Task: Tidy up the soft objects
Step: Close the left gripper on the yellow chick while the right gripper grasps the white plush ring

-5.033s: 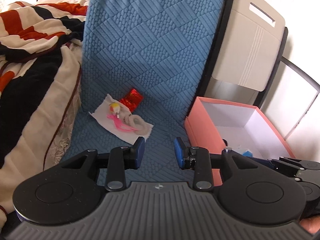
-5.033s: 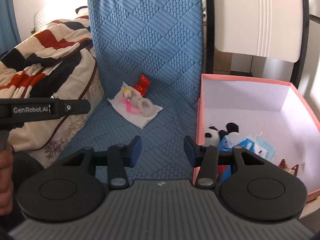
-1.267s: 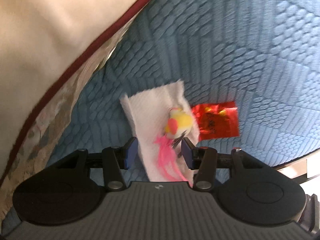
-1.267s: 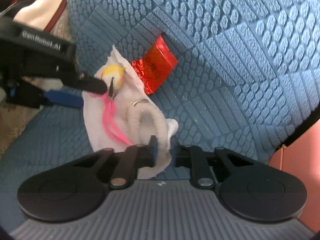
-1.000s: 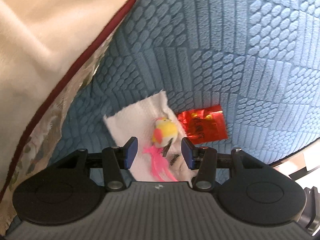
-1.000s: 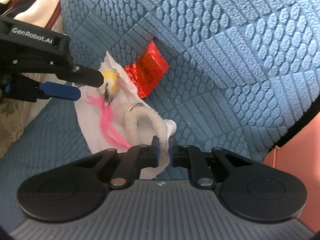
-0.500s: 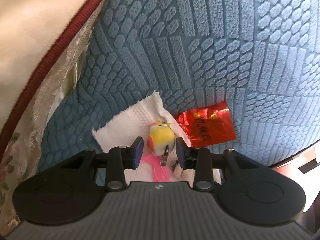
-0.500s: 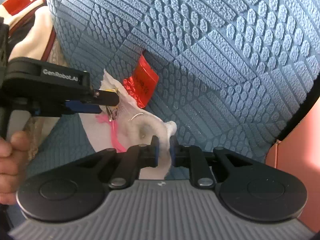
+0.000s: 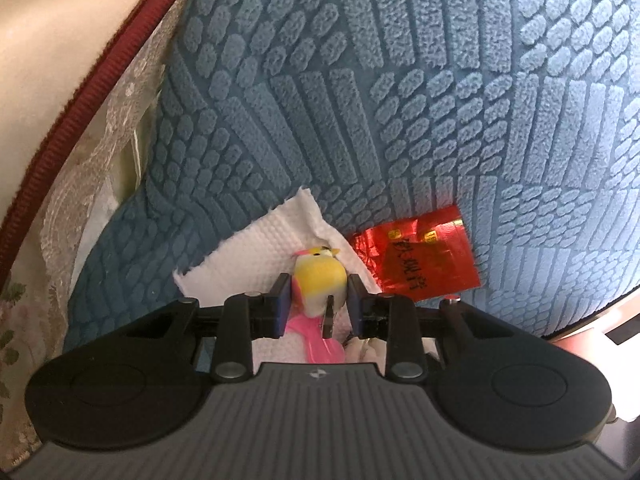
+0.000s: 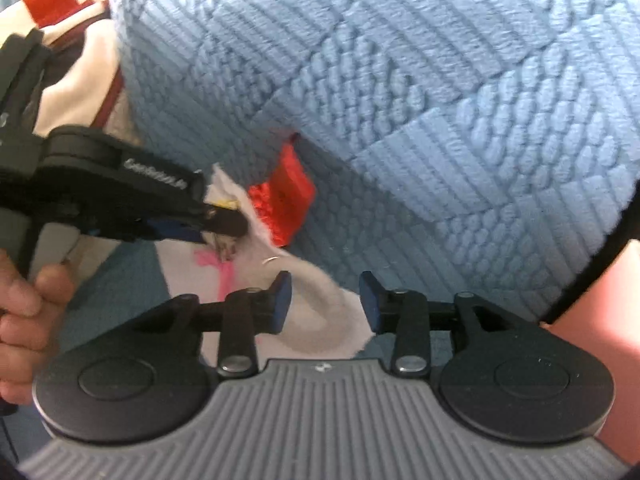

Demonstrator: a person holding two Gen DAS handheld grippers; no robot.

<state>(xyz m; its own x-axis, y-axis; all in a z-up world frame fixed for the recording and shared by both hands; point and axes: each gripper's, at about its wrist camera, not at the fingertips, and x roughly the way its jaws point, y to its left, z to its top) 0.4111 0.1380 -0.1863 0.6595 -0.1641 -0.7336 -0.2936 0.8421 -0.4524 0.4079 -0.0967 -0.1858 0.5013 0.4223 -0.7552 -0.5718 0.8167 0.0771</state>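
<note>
Blue quilted seat cover carries everything, and risk starts nearest the cameras. Right tongs (image 10: 325, 302), jaws just sprung apart and empty, hover over the cream fabric loop (image 10: 320, 312) on the white paper towel (image 9: 256, 256); that loop may be left behind. Left tongs (image 9: 316, 300) have been closing and pinch the yellow plush chick (image 9: 319, 278), whose pink cord (image 9: 316, 340) could drag the towel. Beyond, a red packet (image 9: 424, 260) sits in the backrest crease.

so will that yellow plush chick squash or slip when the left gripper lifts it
The chick looks plush, so it will probably squash between the left gripper pads, which have just been closing. It seems light. Its pink strings will likely dangle, maybe dragging the tissue.
</note>
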